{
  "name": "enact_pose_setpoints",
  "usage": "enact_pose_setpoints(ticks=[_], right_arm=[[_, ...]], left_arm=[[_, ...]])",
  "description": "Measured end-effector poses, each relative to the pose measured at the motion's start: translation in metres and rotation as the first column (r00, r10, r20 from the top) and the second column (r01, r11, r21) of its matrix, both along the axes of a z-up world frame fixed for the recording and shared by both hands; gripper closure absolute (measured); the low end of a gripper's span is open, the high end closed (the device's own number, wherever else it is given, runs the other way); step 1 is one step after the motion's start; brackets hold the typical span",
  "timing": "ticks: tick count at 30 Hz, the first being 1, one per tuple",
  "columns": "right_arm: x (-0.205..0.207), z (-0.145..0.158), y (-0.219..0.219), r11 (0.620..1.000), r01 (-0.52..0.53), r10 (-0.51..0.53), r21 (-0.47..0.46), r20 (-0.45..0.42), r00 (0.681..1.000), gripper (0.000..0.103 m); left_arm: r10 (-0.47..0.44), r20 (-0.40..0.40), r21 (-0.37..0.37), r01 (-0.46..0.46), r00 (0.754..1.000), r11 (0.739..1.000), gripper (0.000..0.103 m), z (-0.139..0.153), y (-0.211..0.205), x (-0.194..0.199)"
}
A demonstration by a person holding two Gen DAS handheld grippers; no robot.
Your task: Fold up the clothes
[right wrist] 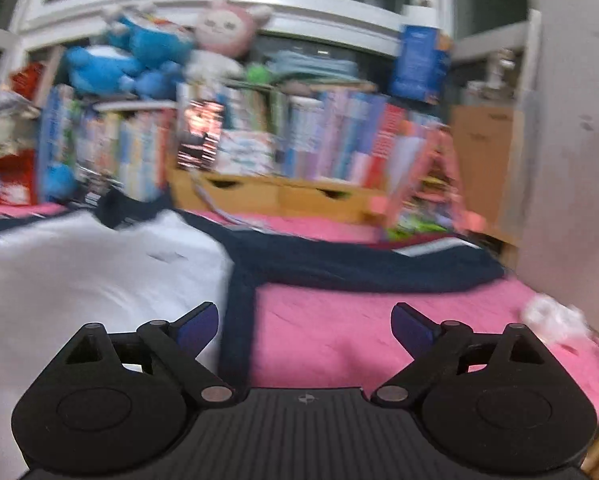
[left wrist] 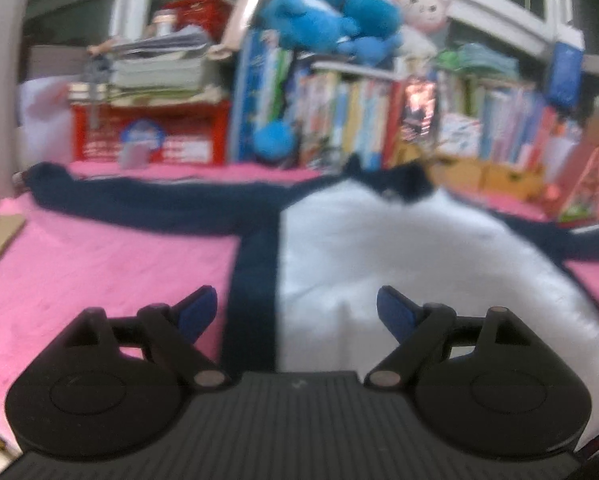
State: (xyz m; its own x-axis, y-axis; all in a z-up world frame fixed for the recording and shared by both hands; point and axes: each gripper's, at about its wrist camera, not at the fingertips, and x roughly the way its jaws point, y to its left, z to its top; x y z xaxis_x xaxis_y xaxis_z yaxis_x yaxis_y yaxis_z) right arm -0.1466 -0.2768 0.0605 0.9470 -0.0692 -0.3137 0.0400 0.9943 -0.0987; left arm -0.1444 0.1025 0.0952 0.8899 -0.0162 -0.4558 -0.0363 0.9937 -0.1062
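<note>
Left wrist view: the left claw point(left wrist: 295, 312) gapes wide and empty over the shirt point(left wrist: 379, 248) — white body, navy sleeves spread flat across the frame's middle on the pink blanket point(left wrist: 99, 272). The right claw point(right wrist: 305, 326), also spread and empty, straddles the shirt's navy side edge — both equally near.

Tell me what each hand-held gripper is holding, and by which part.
Nothing is held. The left hand-held gripper and the right hand-held gripper are both open, above the white and navy long-sleeved top spread on the pink fleece blanket.
</note>
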Motion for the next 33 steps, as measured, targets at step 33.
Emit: enact_pose_setpoints(ticks=[33], right_arm=[[0.187, -0.031, 0.14, 0.916, -0.365, 0.401, 0.168, -0.334, 0.853, 0.025]], left_arm=[[0.182, -0.207, 0.24, -0.13, 0.961, 0.962, 0.027, -0.05, 0.095, 0.224]])
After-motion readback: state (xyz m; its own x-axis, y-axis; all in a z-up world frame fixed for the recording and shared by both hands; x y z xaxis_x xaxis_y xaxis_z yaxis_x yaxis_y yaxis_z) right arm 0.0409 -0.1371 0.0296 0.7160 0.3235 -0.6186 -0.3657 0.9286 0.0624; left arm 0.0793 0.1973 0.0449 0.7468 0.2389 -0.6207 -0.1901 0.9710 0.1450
